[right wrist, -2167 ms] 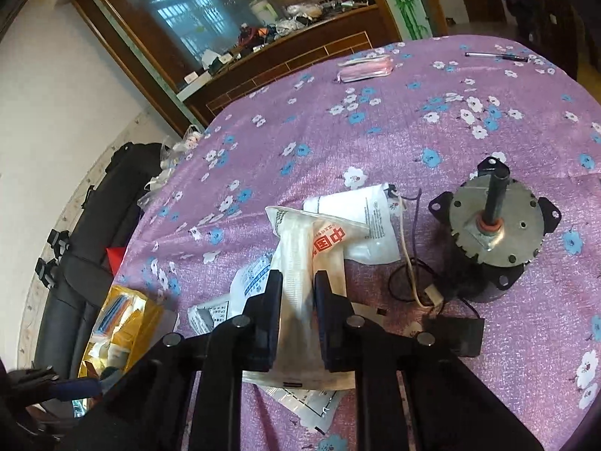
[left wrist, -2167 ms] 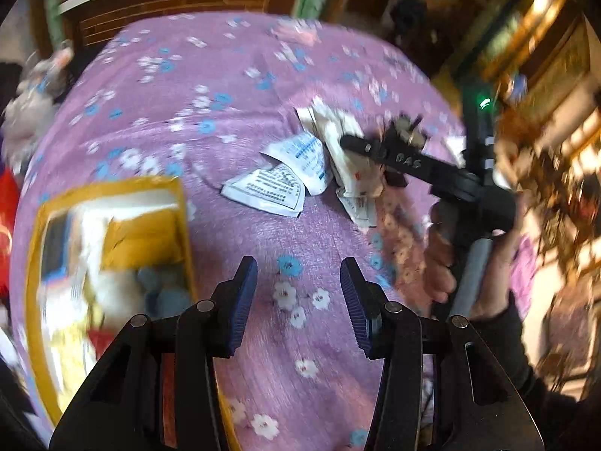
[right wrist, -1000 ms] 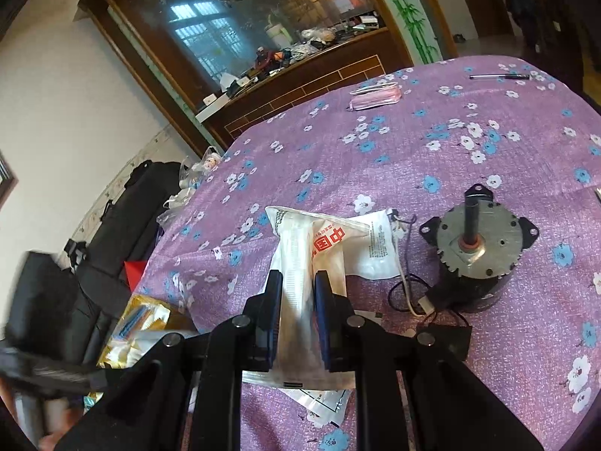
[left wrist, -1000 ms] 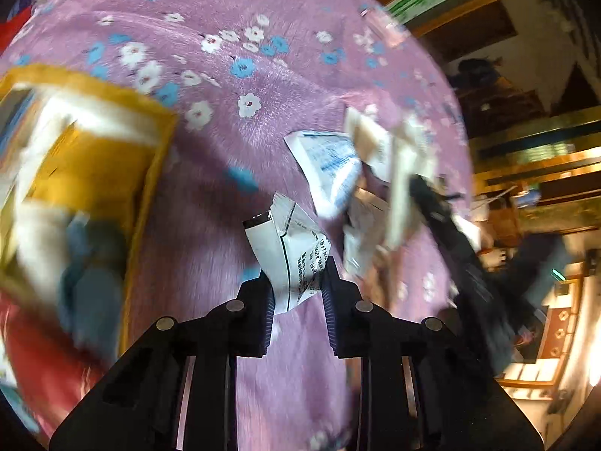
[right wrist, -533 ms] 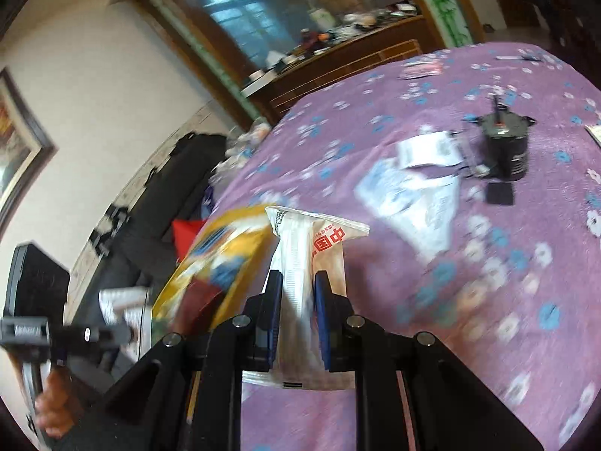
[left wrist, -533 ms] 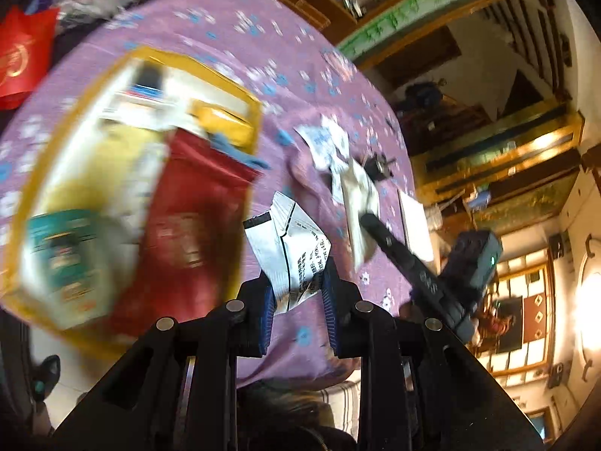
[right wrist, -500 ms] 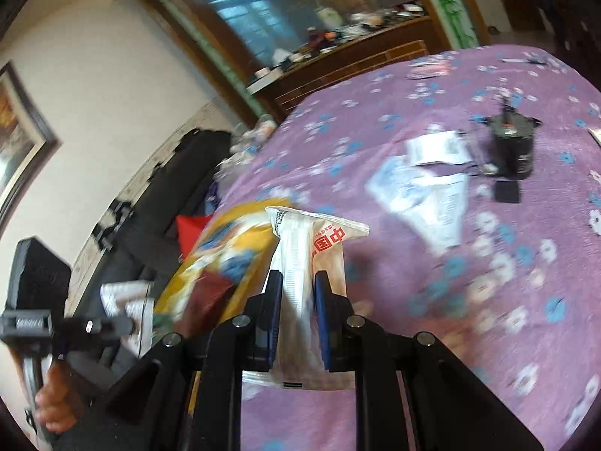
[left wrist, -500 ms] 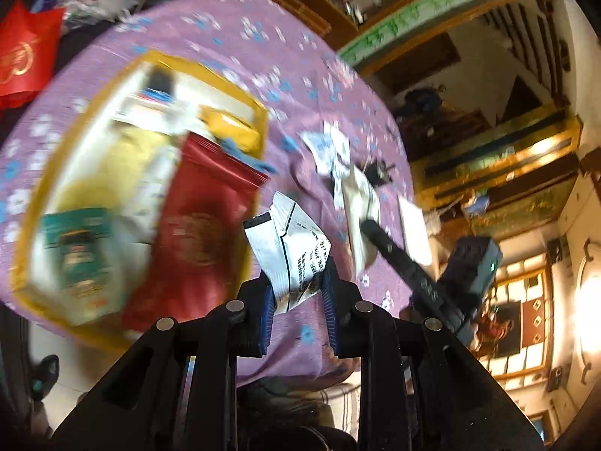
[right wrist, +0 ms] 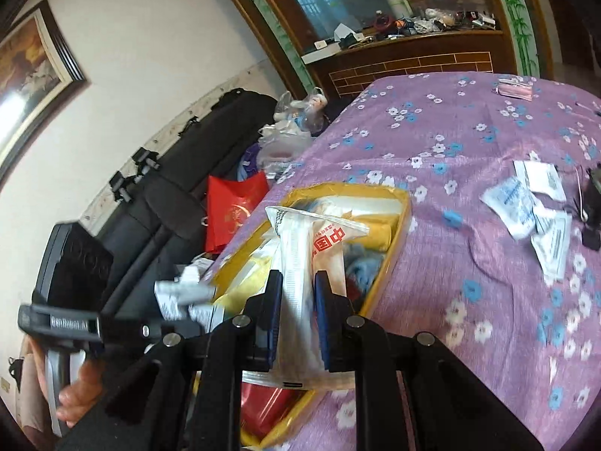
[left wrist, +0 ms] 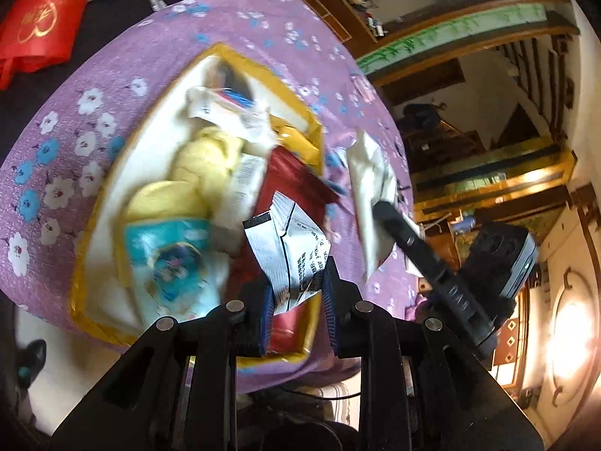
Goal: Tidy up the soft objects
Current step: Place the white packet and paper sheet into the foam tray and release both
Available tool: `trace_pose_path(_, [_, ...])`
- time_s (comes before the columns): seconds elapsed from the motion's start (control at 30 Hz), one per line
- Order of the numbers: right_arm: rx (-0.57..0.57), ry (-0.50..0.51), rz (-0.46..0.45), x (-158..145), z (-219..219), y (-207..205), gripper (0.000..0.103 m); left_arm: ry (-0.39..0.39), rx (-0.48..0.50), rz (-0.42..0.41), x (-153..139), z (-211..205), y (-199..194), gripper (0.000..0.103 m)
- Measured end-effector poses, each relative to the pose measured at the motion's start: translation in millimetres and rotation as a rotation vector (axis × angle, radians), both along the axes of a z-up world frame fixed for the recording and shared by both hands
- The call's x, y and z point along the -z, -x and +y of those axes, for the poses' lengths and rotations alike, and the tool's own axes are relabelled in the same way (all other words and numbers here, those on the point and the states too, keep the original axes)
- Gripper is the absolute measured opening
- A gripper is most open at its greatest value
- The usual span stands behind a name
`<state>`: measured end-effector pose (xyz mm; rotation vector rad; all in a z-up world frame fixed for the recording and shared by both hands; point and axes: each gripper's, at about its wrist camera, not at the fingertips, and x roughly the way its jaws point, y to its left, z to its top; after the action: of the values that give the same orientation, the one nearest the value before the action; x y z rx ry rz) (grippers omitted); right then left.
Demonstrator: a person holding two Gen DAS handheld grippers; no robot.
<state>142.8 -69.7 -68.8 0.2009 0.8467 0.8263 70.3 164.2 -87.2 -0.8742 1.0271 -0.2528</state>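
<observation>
Yellow box [right wrist: 402, 221] is sitting on the purple floral tablecloth [right wrist: 469, 131]. Left gripper [left wrist: 296, 297] is pinching a silver printed sachet [left wrist: 287, 248] right above that box, and right gripper [right wrist: 296, 315] is squeezing a white red-lettered packet [right wrist: 311, 259] over it too.

Tablecloth [right wrist: 469, 120]: purple, scattered with white and blue flowers.
Box [right wrist: 403, 203]: yellow-gold rim, white lining seen inside.
Sachet [left wrist: 289, 251] between the left gripper's fingers: white and silver, printed with black text.
Long packet [right wrist: 315, 259] between the right gripper's fingers: white, marked with red characters.
Pouch [left wrist: 293, 184] in the box: dark red.
Packet [left wrist: 169, 259] in the box: teal-blue, picture blurred.
Gripper pads [left wrist: 266, 312]: blue on black fingers.
Bag [right wrist: 234, 206] beside the table: red with gold print.
</observation>
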Motion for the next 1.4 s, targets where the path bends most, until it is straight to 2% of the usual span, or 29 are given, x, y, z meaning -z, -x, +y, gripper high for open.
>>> trace_pose_path(0.23, [0.018,0.047,0.009,7,27,-33,0.015,0.005,-0.021,0.02,8,15,-17,0.022])
trace_pose_path(0.33, [0.019,0.043,0.042,10,35,-46,0.015,-0.005,-0.019,0.025,13,19,-25,0.022])
trace_pose_path(0.47, [0.034,0.092,0.028,17,50,-56,0.016,-0.015,-0.026,0.054,23,22,-30,0.023])
trace_pose_path(0.57, [0.034,0.086,0.073,29,56,-61,0.019,-0.065,-0.033,0.042,25,19,-31,0.024])
trace_pose_path(0.6, [0.042,0.085,0.062,31,56,-60,0.019,-0.066,-0.039,0.038,25,19,-31,0.024])
trace_pose_path(0.67, [0.052,0.08,0.054,32,56,-60,0.019,-0.061,-0.044,0.032,27,20,-31,0.03])
trace_pose_path(0.73, [0.053,0.04,0.077,32,53,-60,0.022,-0.05,-0.028,-0.015,23,18,-28,0.053])
trace_pose_path(0.77, [0.048,0.014,0.081,31,51,-59,0.023,-0.025,-0.01,-0.063,19,17,-25,0.059])
trace_pose_path(0.8, [0.043,-0.013,0.076,28,47,-57,0.028,-0.01,0.0,-0.084,18,17,-22,0.065])
trace_pose_path(0.83, [0.046,-0.039,0.056,22,42,-53,0.033,-0.005,0.002,-0.094,17,18,-18,0.065])
trace_pose_path(0.87, [0.057,-0.056,0.049,19,37,-50,0.046,-0.007,-0.007,-0.091,16,19,-16,0.065])
trace_pose_path(0.9, [0.07,-0.076,0.049,16,30,-47,0.054,-0.011,-0.023,-0.086,14,20,-13,0.065])
trace_pose_path(0.97, [0.082,-0.125,0.066,11,16,-39,0.054,-0.034,-0.011,-0.096,8,17,-4,0.065])
trace_pose_path(1.07, [0.097,-0.155,0.071,9,-9,-27,0.054,-0.115,0.049,-0.088,-1,-3,3,0.065])
trace_pose_path(1.2, [0.135,-0.165,0.11,20,-47,-15,0.055,-0.18,0.149,-0.127,-13,-40,14,0.065])
trace_pose_path(1.3, [0.16,-0.163,0.107,26,-76,-5,0.055,-0.165,0.215,-0.164,-19,-71,16,0.065])
trace_pose_path(1.4, [0.196,-0.134,0.098,29,-102,5,0.055,-0.248,0.221,-0.207,-32,-105,20,0.065])
